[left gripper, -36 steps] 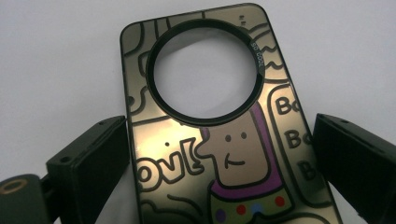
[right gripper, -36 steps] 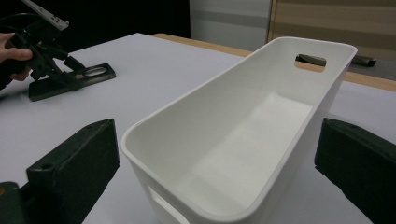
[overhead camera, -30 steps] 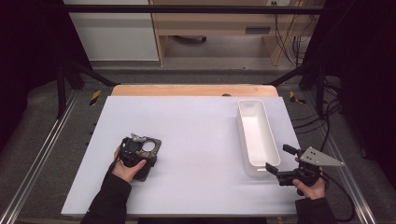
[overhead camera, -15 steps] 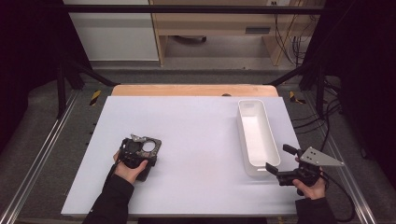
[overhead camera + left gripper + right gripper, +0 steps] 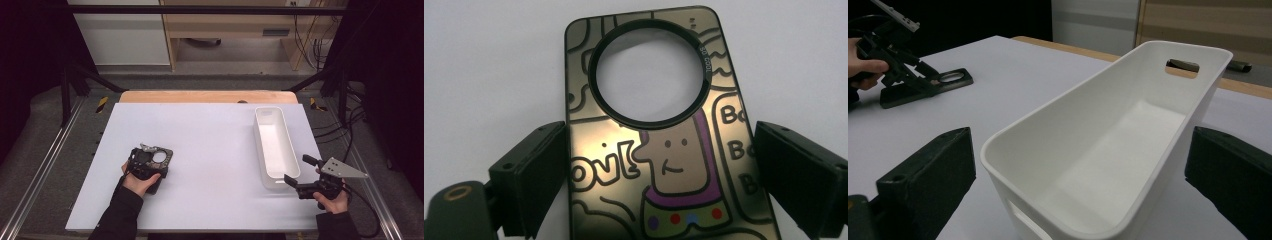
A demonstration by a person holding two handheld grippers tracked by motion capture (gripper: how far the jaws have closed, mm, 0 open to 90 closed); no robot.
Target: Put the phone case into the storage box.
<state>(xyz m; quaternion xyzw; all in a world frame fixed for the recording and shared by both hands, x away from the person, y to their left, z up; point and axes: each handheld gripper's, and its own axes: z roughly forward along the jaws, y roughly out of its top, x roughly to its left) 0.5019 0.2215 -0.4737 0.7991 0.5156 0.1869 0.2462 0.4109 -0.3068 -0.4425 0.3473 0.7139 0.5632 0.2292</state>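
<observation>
Between the spread fingers of the left gripper (image 5: 659, 165) lies the phone case (image 5: 664, 150), flat on the table (image 5: 210, 135) and ungripped, while the right gripper (image 5: 1083, 195), equally wide, flanks the empty white bin (image 5: 1108, 150), so pickup and transfer remain.

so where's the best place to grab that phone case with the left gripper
Probably across the phone case's long side edges, below the round camera cutout, coming from its bottom end as the left gripper does. It lies flat, and the two fingers already flank those straight, parallel edges.
</observation>
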